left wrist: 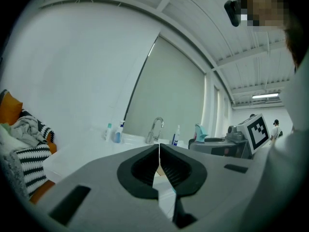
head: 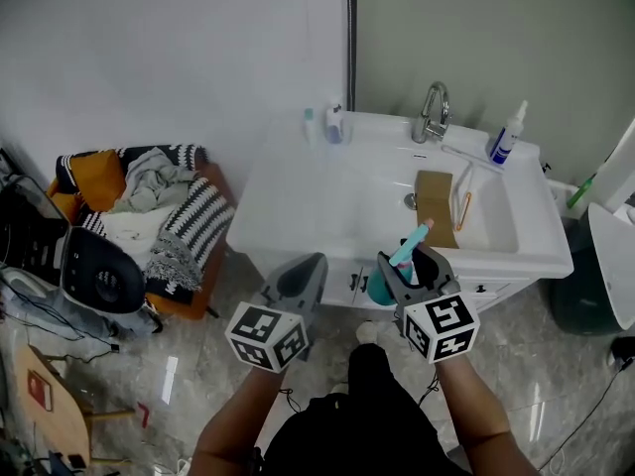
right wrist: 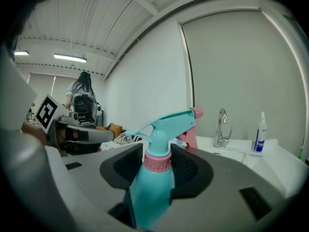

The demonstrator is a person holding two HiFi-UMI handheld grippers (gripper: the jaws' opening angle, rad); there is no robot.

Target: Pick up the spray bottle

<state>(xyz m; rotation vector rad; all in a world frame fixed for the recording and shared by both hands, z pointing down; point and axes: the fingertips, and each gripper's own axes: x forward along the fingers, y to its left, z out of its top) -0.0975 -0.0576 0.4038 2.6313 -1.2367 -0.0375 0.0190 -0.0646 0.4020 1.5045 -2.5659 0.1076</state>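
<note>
Washbasin [head: 298, 196] taken as reference for all positions. Step in hand, as judged: the grasp is made and the bottle appears clear of any surface, so the pick-up looks essentially complete. The next move calls only for a steady, upright carry with firm pressure, since the smooth plastic body could slide down between the pads. Heap of clothes [head: 149, 211] sits on the floor to the left of the basin, well apart from the work. Left gripper [head: 298, 278] hovers in front of the basin's front edge, left of centre; the left gripper view shows its jaws [left wrist: 159, 158] brought fully together with nothing between them. Right gripper [head: 410, 258] hovers in front of the same edge, below the bowl, with its jaws [right wrist: 157, 151] partly apart and clamped on the spray bottle [right wrist: 152, 178]. Spray bottle [head: 402, 256], teal with a pink collar and nozzle tip, stands upright between the right pads. They bear on its body just under the collar, and the trigger head rises above them, pointing toward the basin. Brown card [head: 435, 206] lies in the bowl. Faucet [head: 433, 112] stands at the basin's back rim, with a white bottle [head: 508, 137] just to its right. Neither is near the grippers.
</note>
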